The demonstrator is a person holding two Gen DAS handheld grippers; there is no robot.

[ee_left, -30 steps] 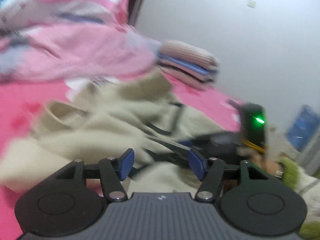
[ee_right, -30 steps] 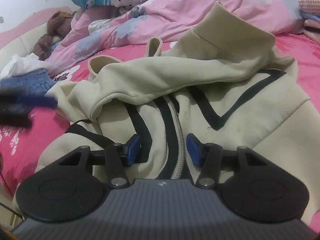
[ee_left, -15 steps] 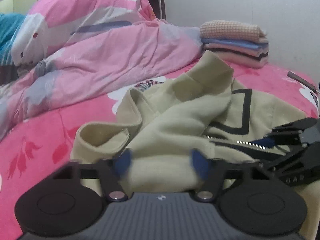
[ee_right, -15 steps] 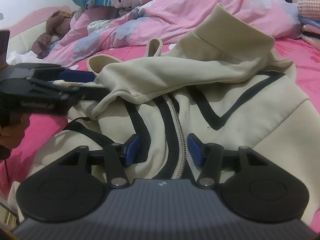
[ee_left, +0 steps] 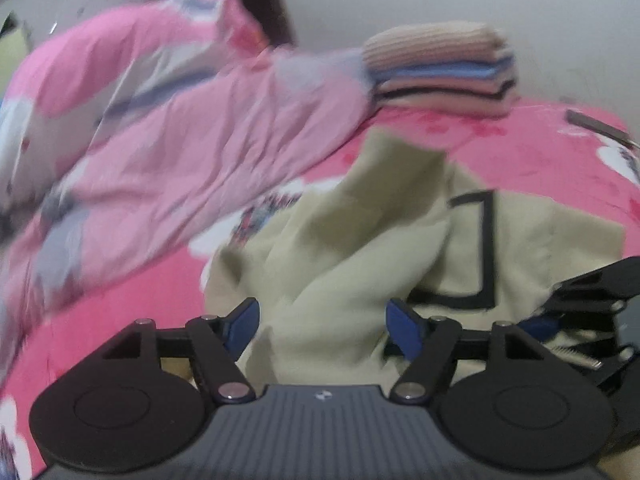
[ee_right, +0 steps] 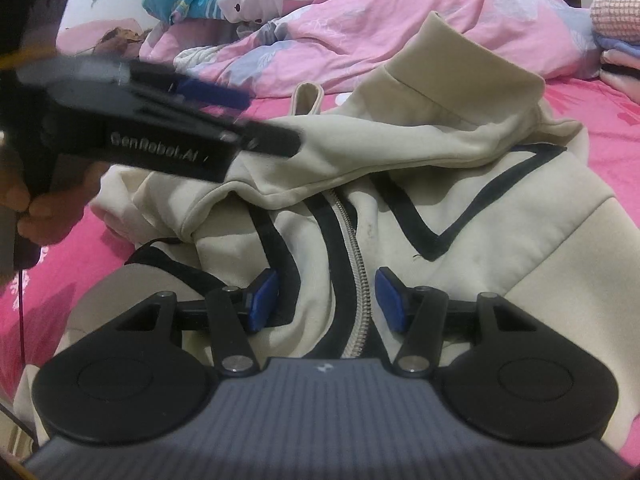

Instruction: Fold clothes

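A cream zip-up fleece jacket with black stripes [ee_right: 460, 216] lies crumpled on the pink floral bed sheet [ee_right: 600, 128]. The left gripper [ee_left: 322, 322] has just been opening its jaws; they stand wide over a fold. The right gripper [ee_right: 326, 300] straddles the zipper [ee_right: 352, 264], jaws half open.

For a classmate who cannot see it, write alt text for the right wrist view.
A cream zip-up jacket with black stripes lies crumpled on a pink bedsheet. The right gripper, jaws apart, straddles its zipper; the left gripper reaches in over a sleeve.
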